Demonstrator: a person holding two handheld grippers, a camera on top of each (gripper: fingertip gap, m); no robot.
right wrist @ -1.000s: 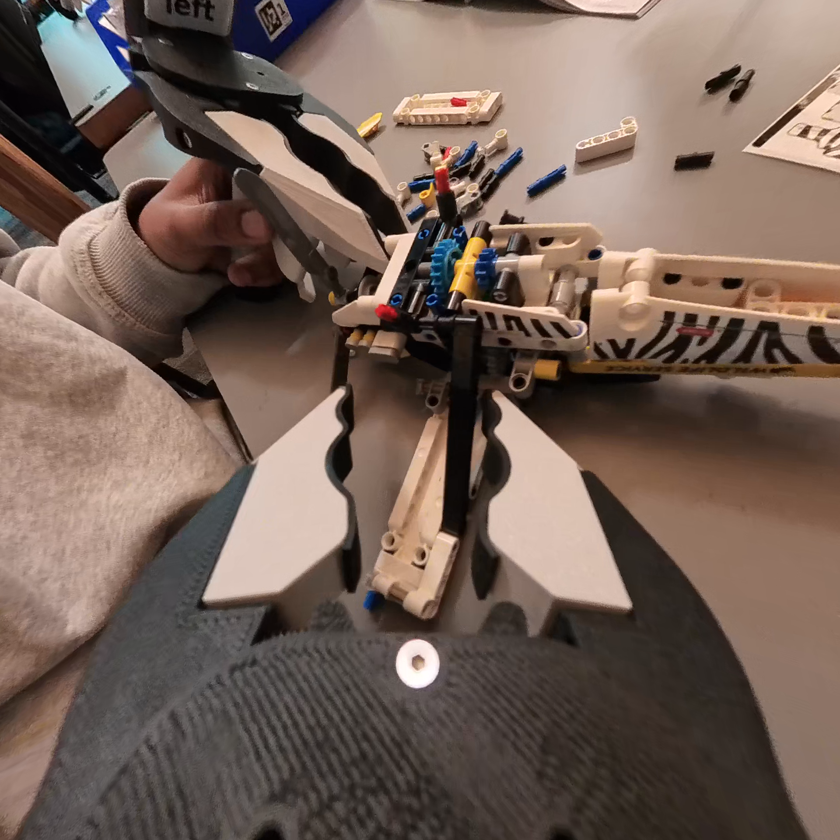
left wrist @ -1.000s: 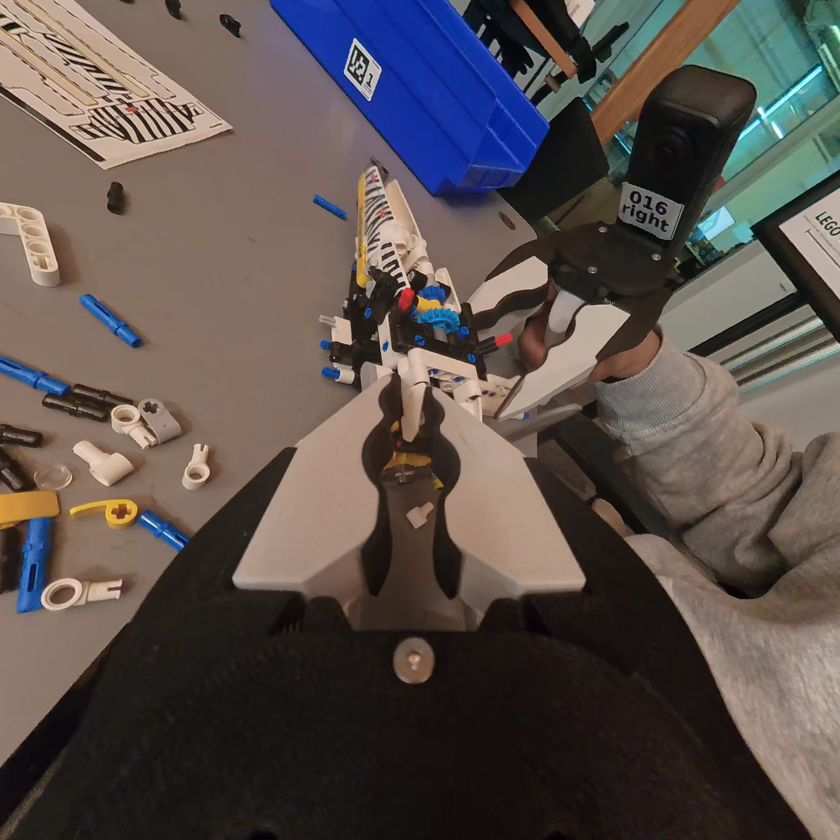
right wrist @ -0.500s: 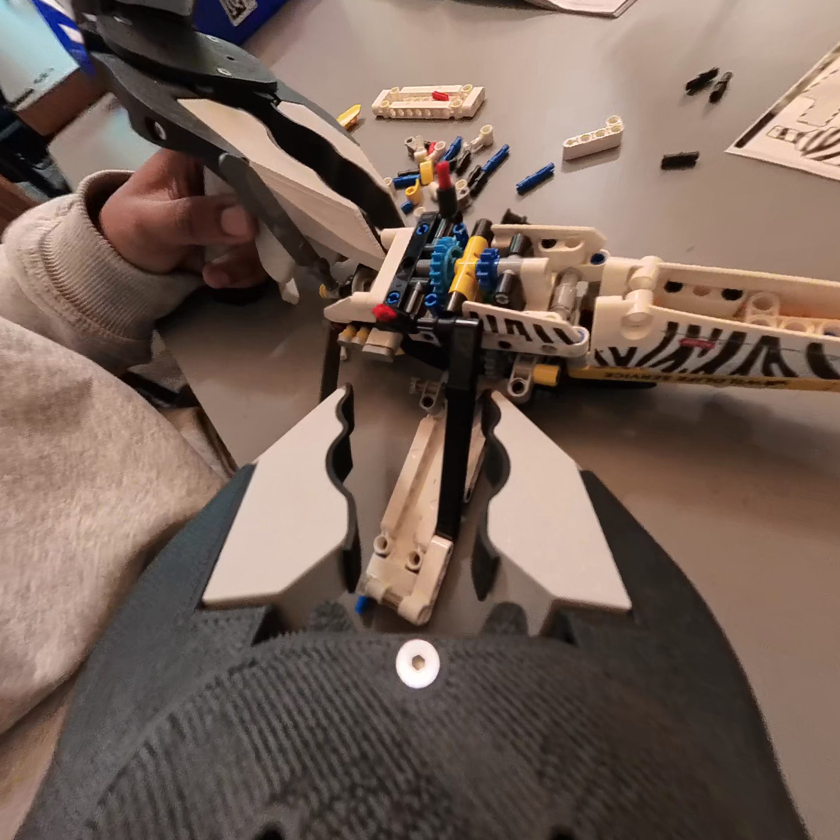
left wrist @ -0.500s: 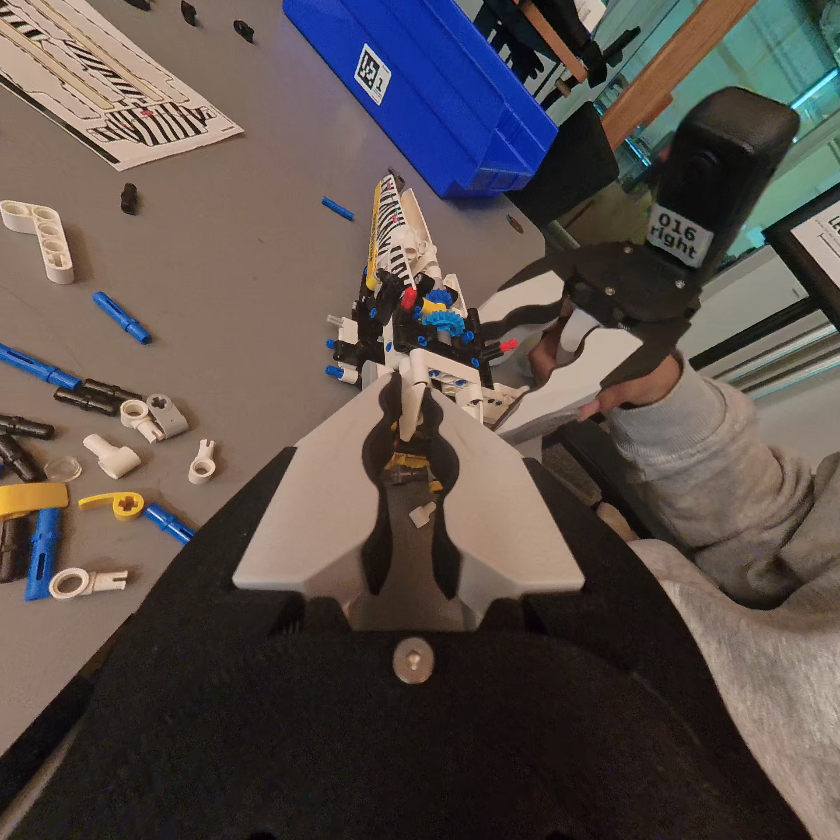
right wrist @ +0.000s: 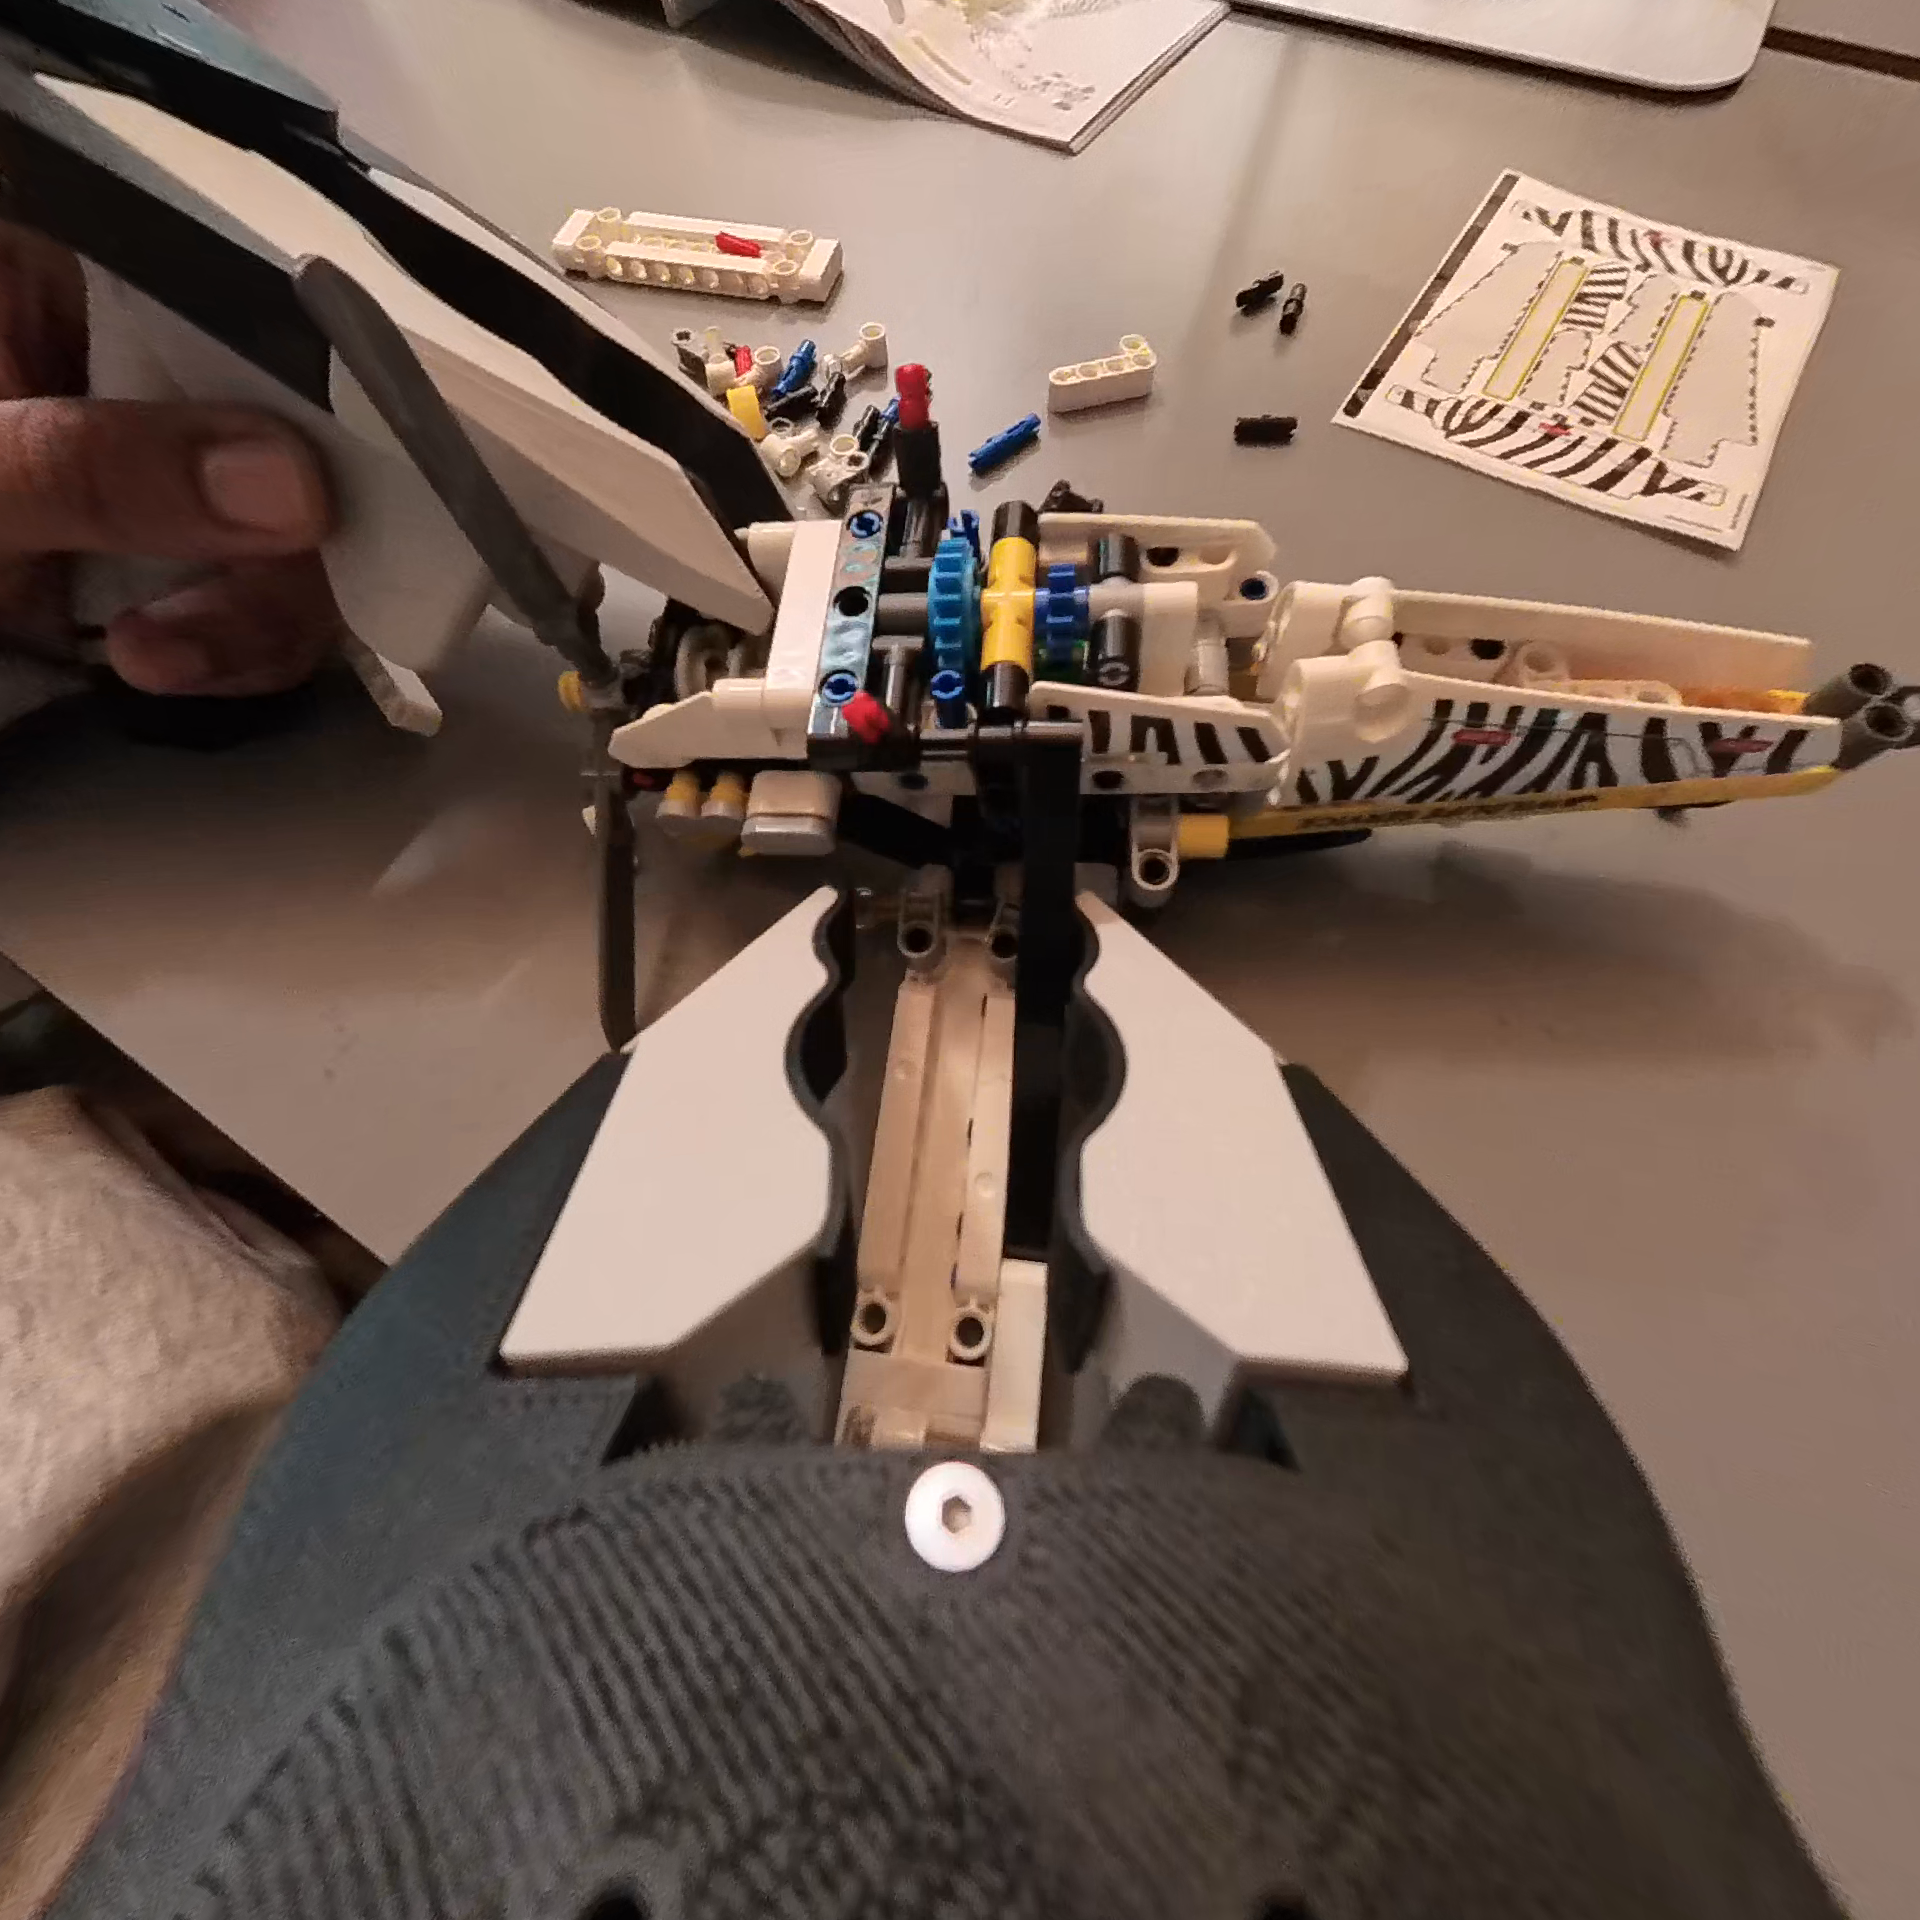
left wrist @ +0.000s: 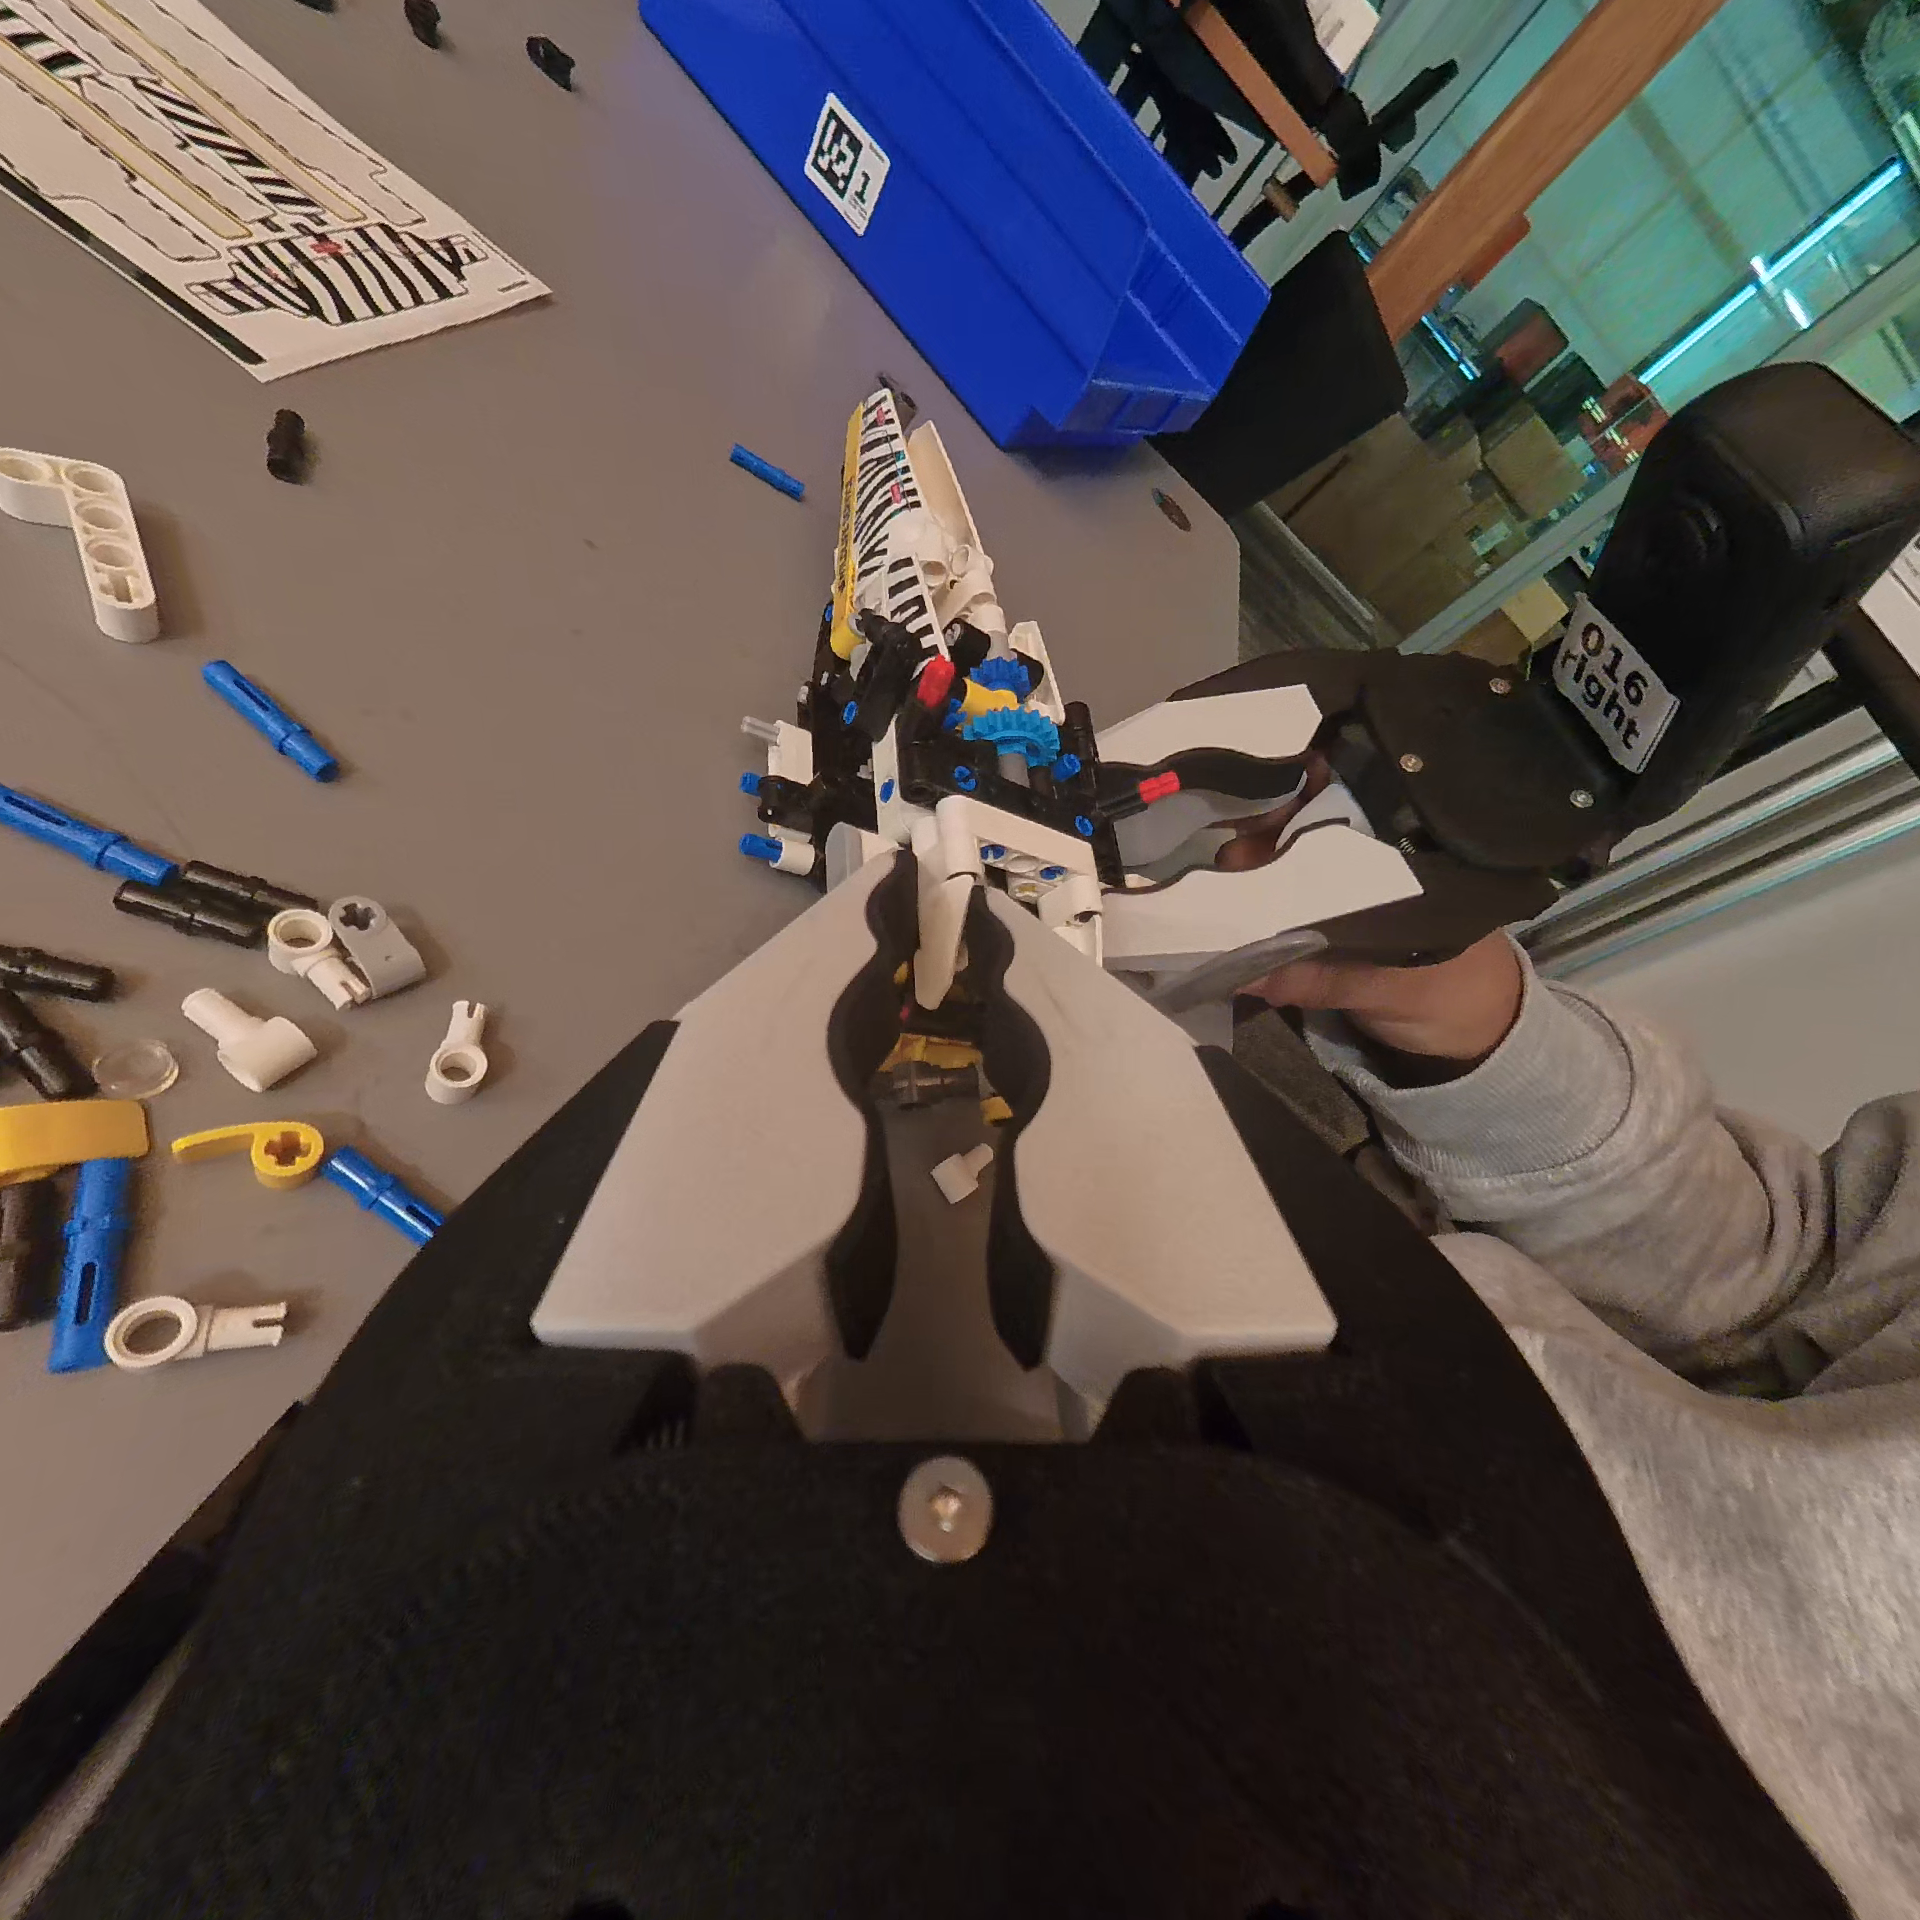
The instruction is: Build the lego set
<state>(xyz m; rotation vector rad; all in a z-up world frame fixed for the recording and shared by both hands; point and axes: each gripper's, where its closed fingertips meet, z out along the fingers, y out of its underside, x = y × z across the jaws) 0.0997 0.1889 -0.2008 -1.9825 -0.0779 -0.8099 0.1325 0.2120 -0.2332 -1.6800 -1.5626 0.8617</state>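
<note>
The lego model (left wrist: 914, 644) is a long white build with zebra stickers, a yellow strip and blue gears, held low over the grey table. My left gripper (left wrist: 935, 914) is shut on a white beam at the model's near end. In the right wrist view the model (right wrist: 1143, 665) lies crosswise. My right gripper (right wrist: 961, 925) is shut on the model's white side panel (right wrist: 935, 1143) and black beam, which run deep between its fingers. The left gripper (right wrist: 727, 540) comes in from the upper left. The right gripper (left wrist: 1132, 821) shows at the model's right side.
Loose pins and connectors (left wrist: 260, 1039) lie left of the model and also show in the right wrist view (right wrist: 810, 395). A blue bin (left wrist: 997, 208), sticker sheet (right wrist: 1590, 364), booklet (right wrist: 997, 52) and white frame (right wrist: 696, 255) stand farther off. The table edge (left wrist: 1236, 582) is close. Across from one pair of fingers to the other is roughly 6 centimetres.
My right gripper has pushed in toward the model, so the white panel sits deeper between its fingers and the jaws have narrowed on it. My left gripper stays shut on the white beam.
</note>
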